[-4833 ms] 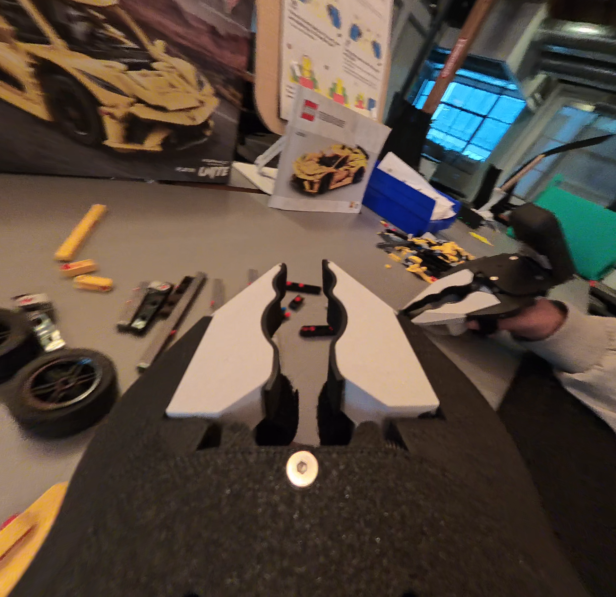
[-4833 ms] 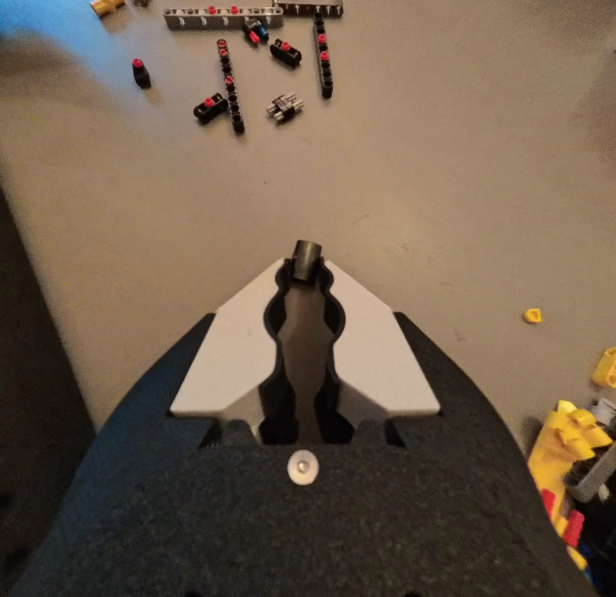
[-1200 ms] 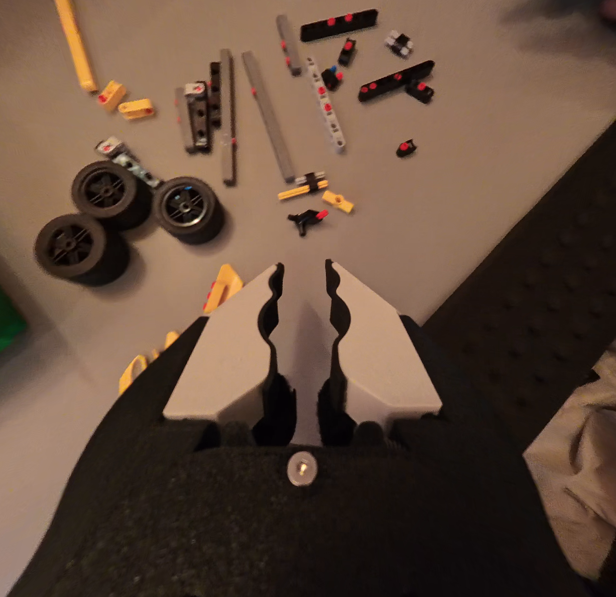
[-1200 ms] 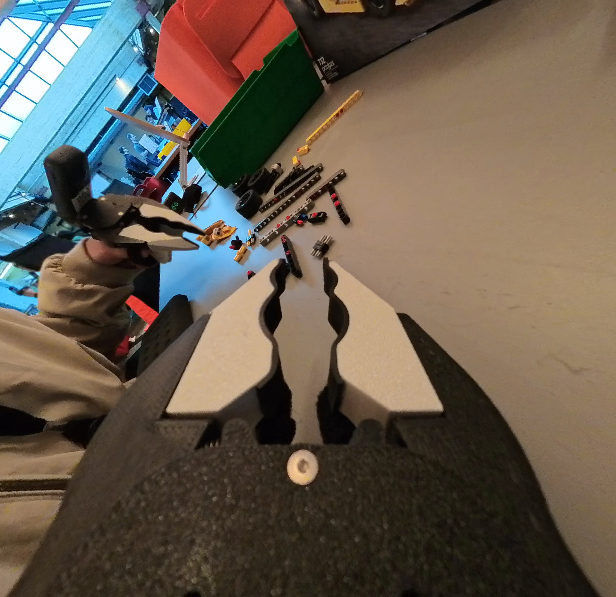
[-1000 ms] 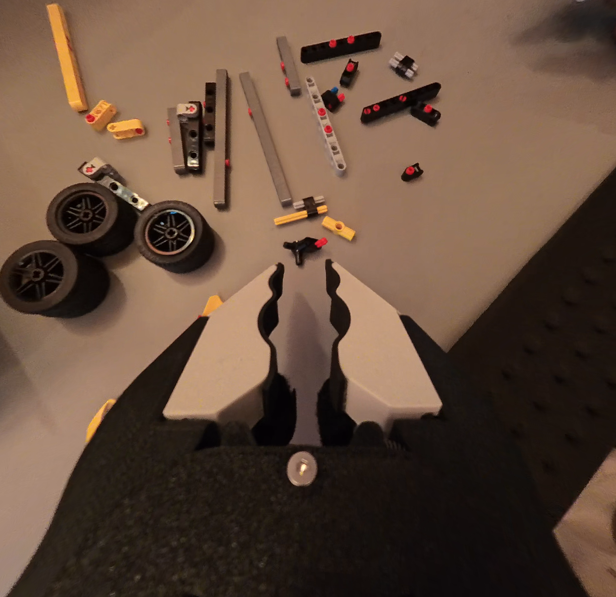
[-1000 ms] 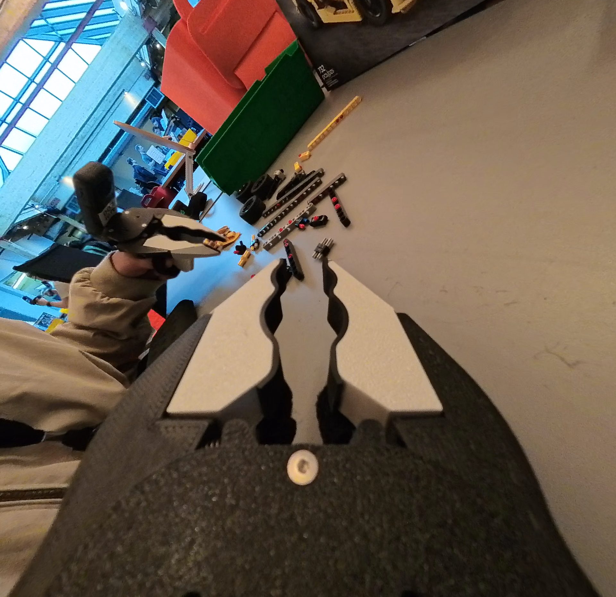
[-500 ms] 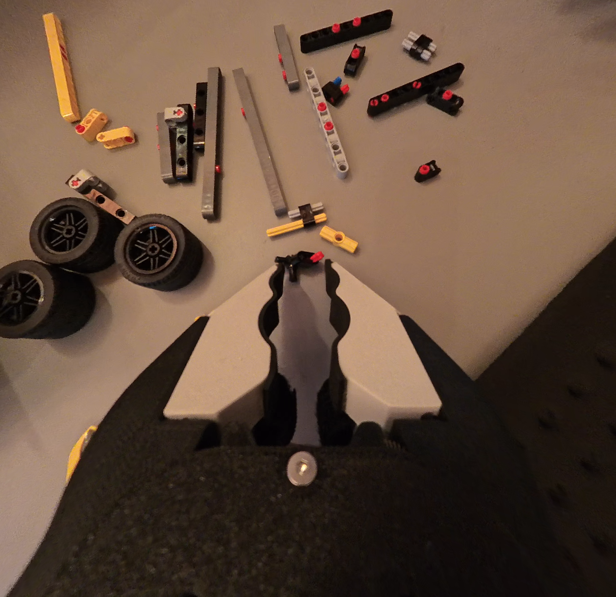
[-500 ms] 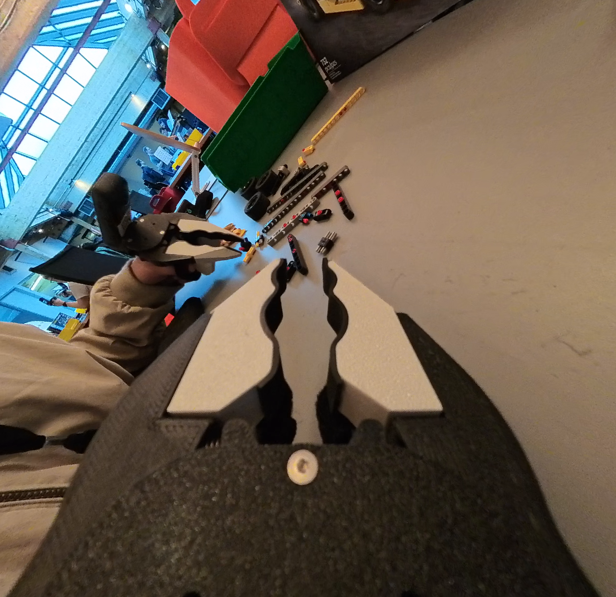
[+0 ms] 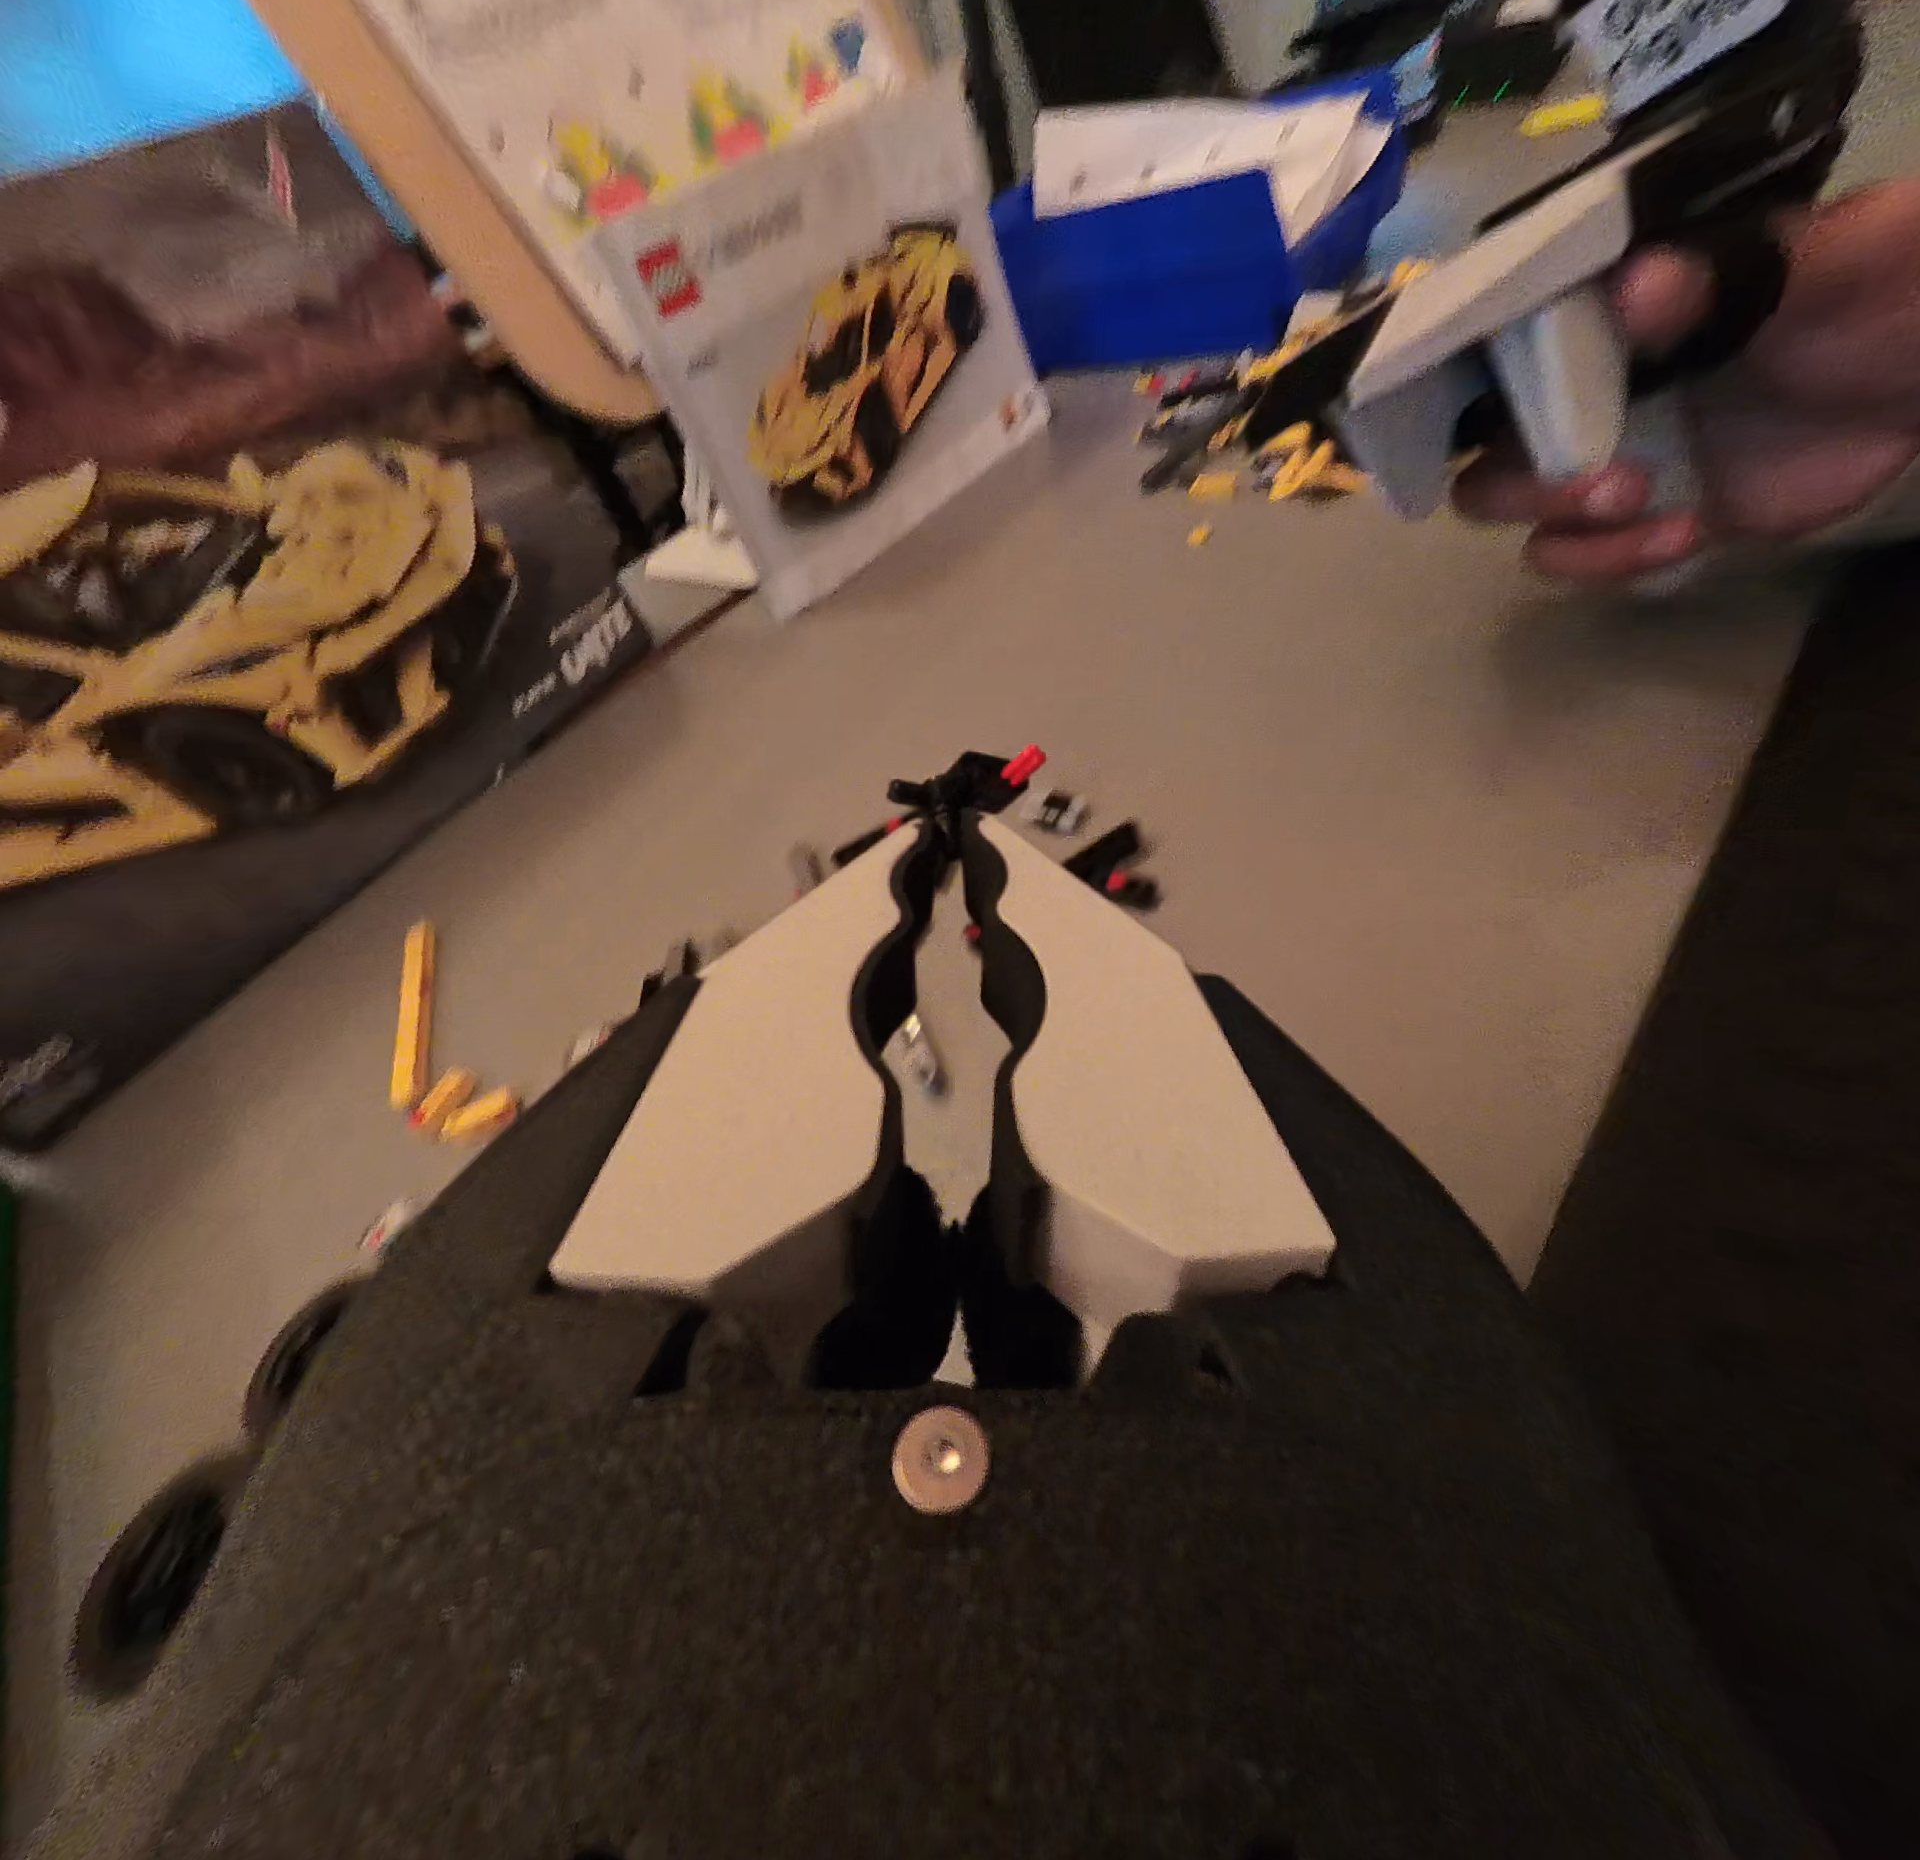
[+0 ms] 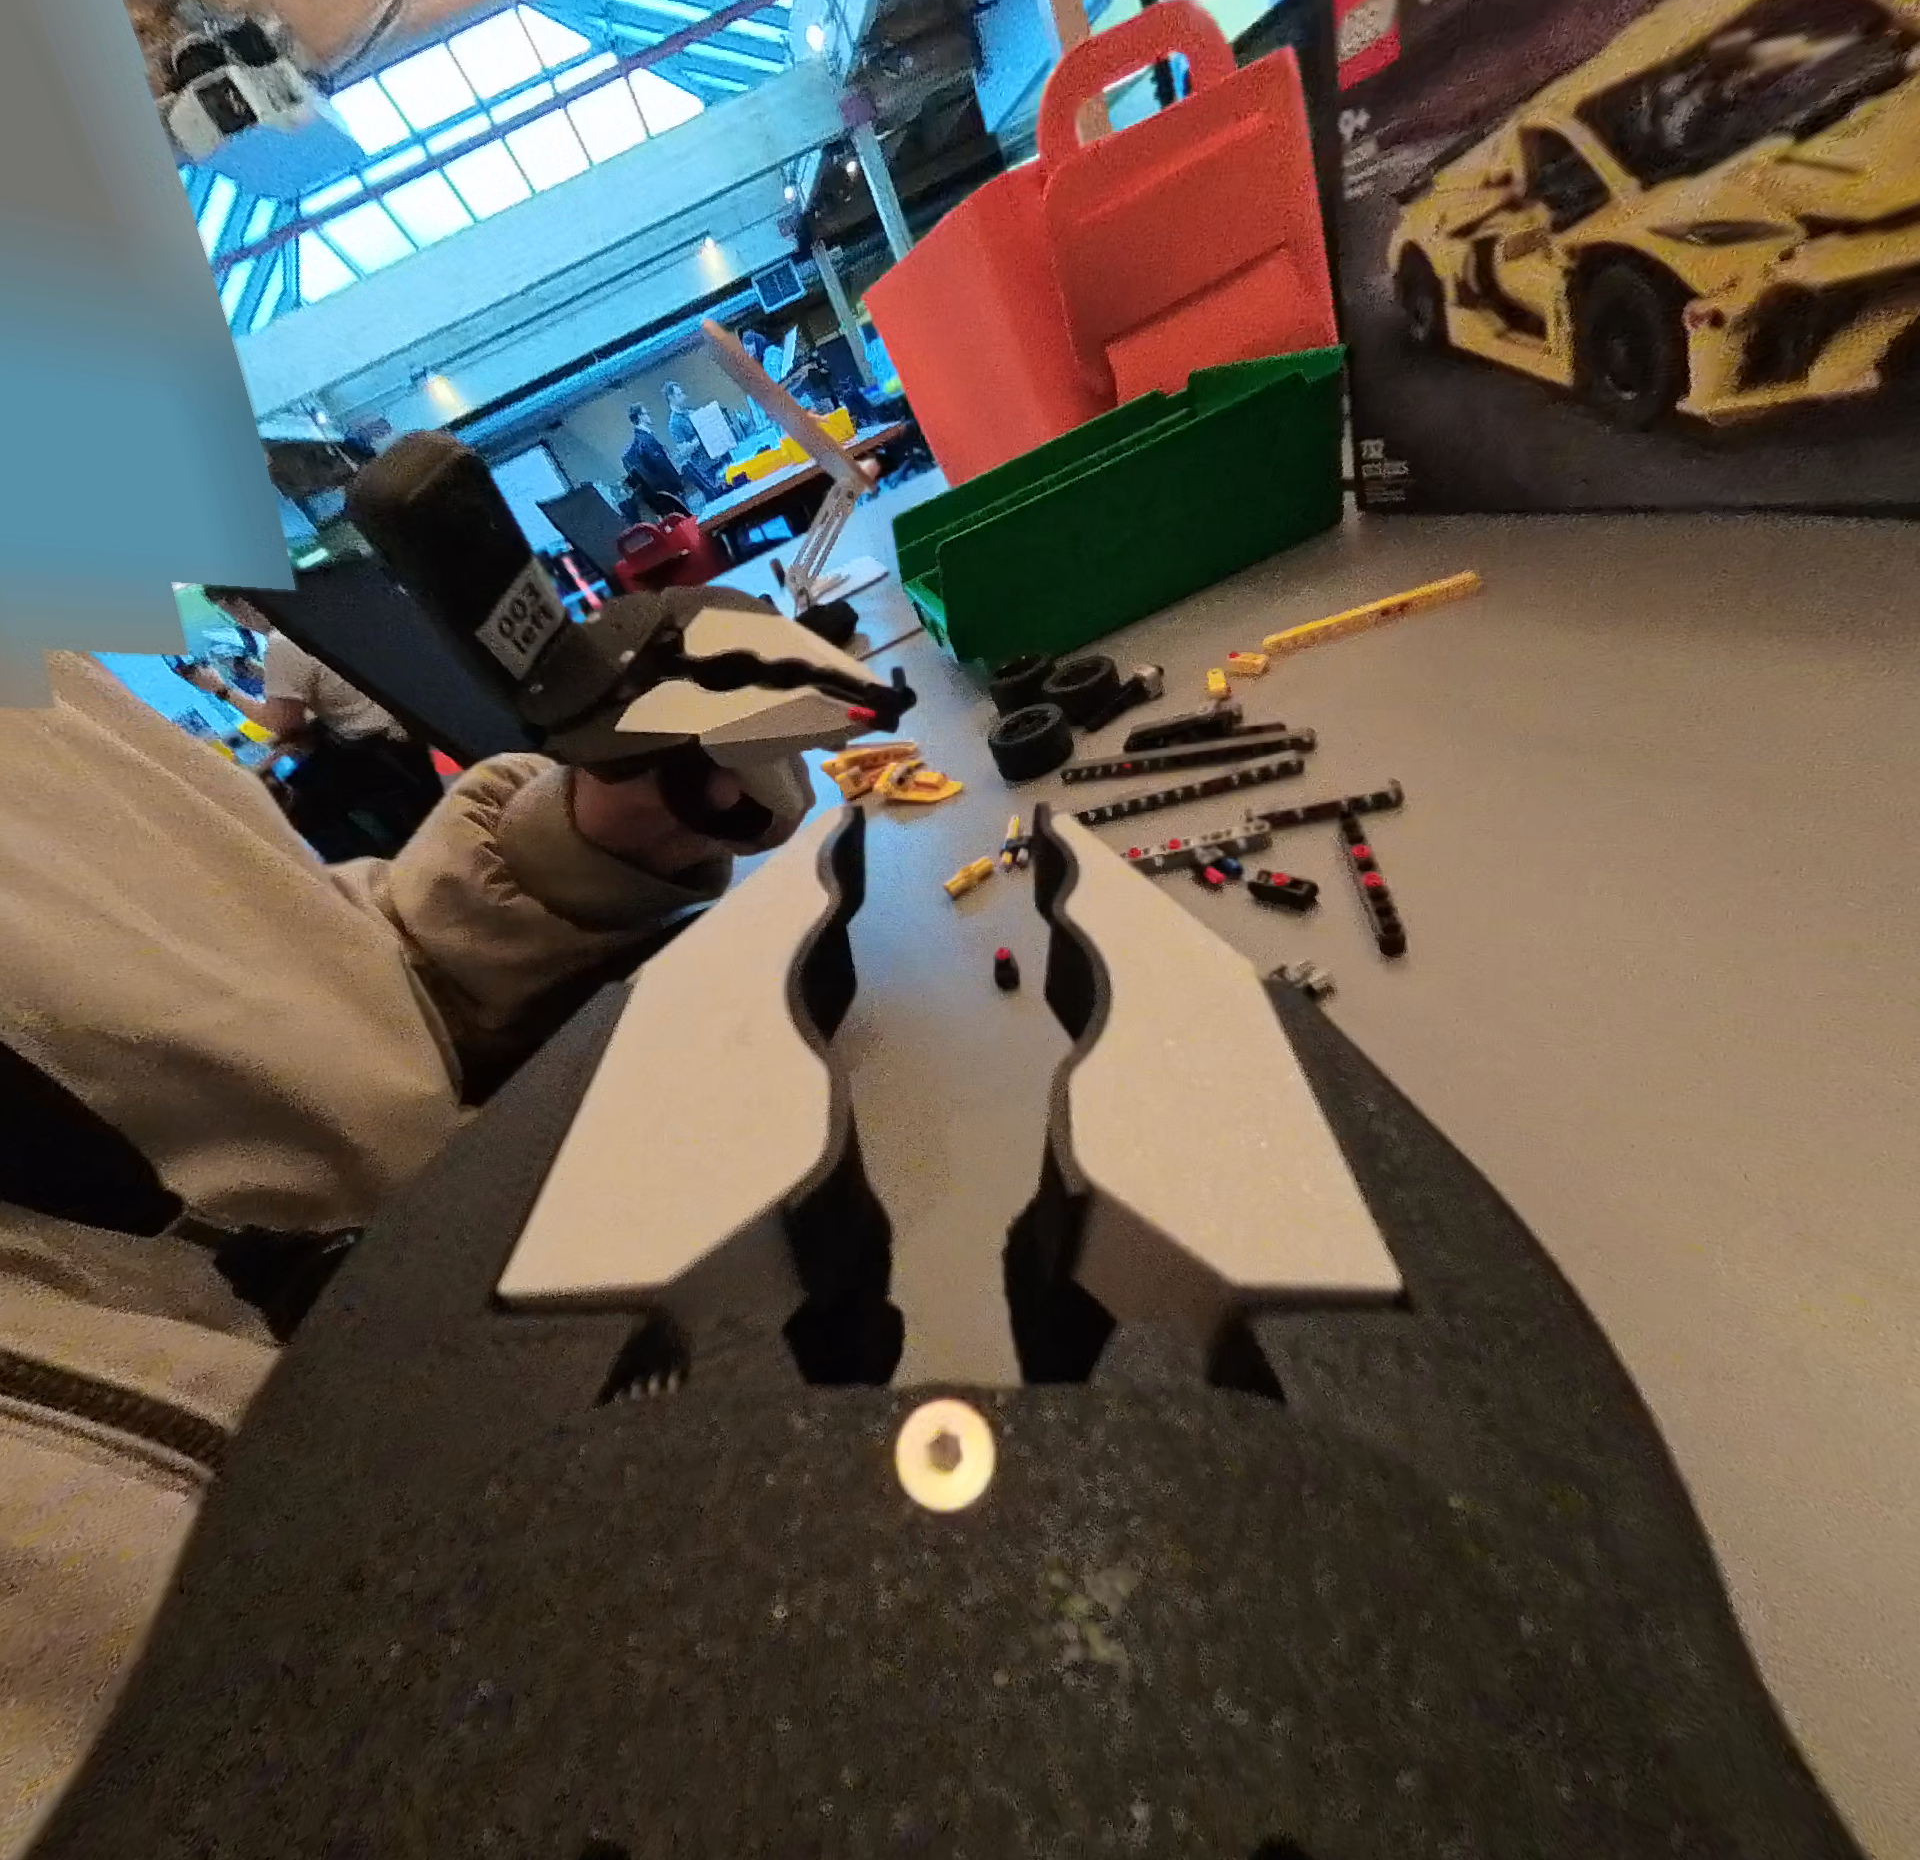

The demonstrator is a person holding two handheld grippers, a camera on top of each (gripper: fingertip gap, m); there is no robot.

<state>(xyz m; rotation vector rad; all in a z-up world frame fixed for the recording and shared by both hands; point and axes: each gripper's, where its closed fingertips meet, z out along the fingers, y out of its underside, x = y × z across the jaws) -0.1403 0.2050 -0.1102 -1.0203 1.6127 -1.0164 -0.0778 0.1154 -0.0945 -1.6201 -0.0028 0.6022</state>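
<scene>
Pinching black connector (image 9: 961, 780) at left claw (image 9: 943, 836) tips

**Counted on the table**

Two grippers are seen, the left gripper (image 9: 943, 823) and the right gripper (image 10: 943, 823). Three black wheels (image 10: 1029, 741) are counted, one green bin (image 10: 1122, 522), one red carrier (image 10: 1101, 252) and one long yellow beam (image 10: 1371, 611).

Print on the box (image 10: 1621, 231), booklet (image 9: 831, 356), handle sticker (image 10: 520, 610).

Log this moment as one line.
left gripper: shut on small black connector with red pin, lifted off table | right gripper: open, empty, above table
</scene>
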